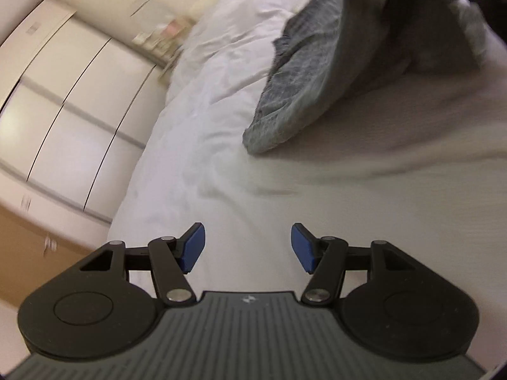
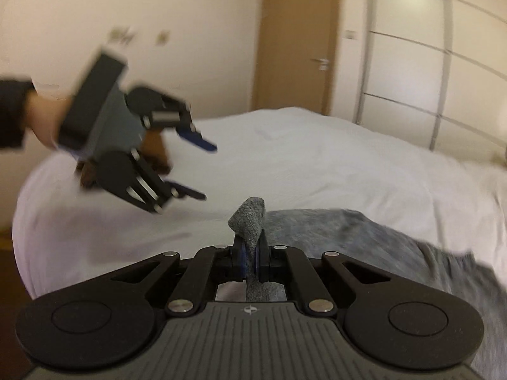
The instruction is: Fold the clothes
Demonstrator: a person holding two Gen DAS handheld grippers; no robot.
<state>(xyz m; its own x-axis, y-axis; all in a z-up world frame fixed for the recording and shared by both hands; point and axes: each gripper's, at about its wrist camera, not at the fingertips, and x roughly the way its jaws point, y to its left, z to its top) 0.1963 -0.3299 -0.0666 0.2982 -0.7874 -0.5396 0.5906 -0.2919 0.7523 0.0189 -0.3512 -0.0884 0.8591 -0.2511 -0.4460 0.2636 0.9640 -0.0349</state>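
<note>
A grey knit garment (image 1: 317, 72) hangs down onto the white bed (image 1: 206, 126), lifted at its far upper end. My right gripper (image 2: 250, 261) is shut on a bunched edge of this garment (image 2: 364, 231), with a fold of cloth sticking up between its blue pads. The rest of the cloth trails to the right over the bed (image 2: 317, 158). My left gripper (image 1: 247, 247) is open and empty above the bed, short of the garment's lower end. It also shows in the right wrist view (image 2: 206, 171), held in a hand, blurred, open.
White wardrobe doors (image 1: 63, 110) stand left of the bed. A shelf with small items (image 1: 164, 34) is by the bed's far corner. A brown door (image 2: 294, 41) and a sliding wardrobe (image 2: 427, 63) stand beyond the bed.
</note>
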